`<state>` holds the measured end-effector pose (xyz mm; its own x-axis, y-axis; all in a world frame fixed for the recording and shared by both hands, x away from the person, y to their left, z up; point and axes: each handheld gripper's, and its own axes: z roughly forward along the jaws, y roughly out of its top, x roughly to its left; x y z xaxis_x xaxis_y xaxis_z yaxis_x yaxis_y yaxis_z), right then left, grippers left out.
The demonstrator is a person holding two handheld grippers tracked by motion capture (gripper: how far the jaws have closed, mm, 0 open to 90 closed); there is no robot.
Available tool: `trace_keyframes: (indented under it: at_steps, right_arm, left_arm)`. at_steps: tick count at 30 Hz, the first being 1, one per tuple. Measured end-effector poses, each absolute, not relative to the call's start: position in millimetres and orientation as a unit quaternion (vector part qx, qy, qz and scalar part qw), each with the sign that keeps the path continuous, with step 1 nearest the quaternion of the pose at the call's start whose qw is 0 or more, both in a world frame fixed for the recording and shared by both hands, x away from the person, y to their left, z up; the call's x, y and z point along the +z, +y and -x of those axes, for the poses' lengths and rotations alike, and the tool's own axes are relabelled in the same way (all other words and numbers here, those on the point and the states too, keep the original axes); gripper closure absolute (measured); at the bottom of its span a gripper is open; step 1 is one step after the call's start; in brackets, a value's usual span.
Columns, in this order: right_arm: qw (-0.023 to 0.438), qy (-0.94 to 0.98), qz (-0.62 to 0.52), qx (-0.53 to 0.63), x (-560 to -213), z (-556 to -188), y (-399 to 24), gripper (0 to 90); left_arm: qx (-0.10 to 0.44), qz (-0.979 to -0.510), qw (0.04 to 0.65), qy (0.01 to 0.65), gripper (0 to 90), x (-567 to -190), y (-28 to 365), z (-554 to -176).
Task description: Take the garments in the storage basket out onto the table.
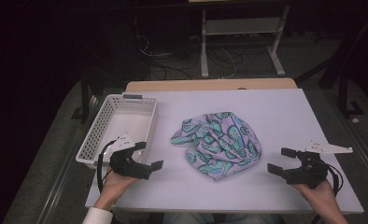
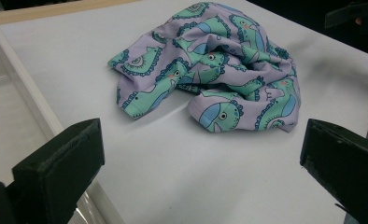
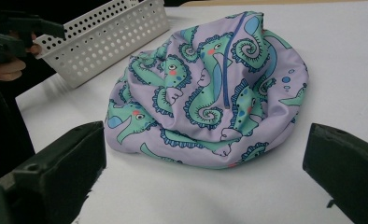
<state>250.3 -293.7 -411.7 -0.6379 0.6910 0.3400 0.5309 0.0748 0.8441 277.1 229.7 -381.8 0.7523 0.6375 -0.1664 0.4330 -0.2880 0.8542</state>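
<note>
Crumpled lilac cloth (image 1: 218, 144) with teal seahorse print, heaped mid-counter (image 1: 275, 107), just right of the white perforated basket (image 1: 118, 128). Left gripper (image 1: 148, 156) near the cloth on its basket side, jaws spread wide, holding nothing. Right gripper (image 1: 279, 161) just off the cloth's opposite side, likewise spread and empty.

- White tabletop (image 1: 275, 116) lit evenly; a wooden edge (image 1: 210, 85) is seen at its far side.
- Dark room behind; grey floor (image 1: 247, 60) strewn with cables (image 1: 173, 60).
- White metal stand (image 1: 240, 42) set beyond the table.
</note>
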Motion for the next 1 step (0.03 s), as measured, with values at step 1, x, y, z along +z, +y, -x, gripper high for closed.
trace_keyframes:
  at_steps: [1]
  right_arm:
    - [0.075,0.729,-0.419,0.537,-411.8,-250.8,-294.0,0.0]
  left_arm:
    - [0.106,-0.797,0.492,0.335,0.0,-381.9,229.2,-276.8]
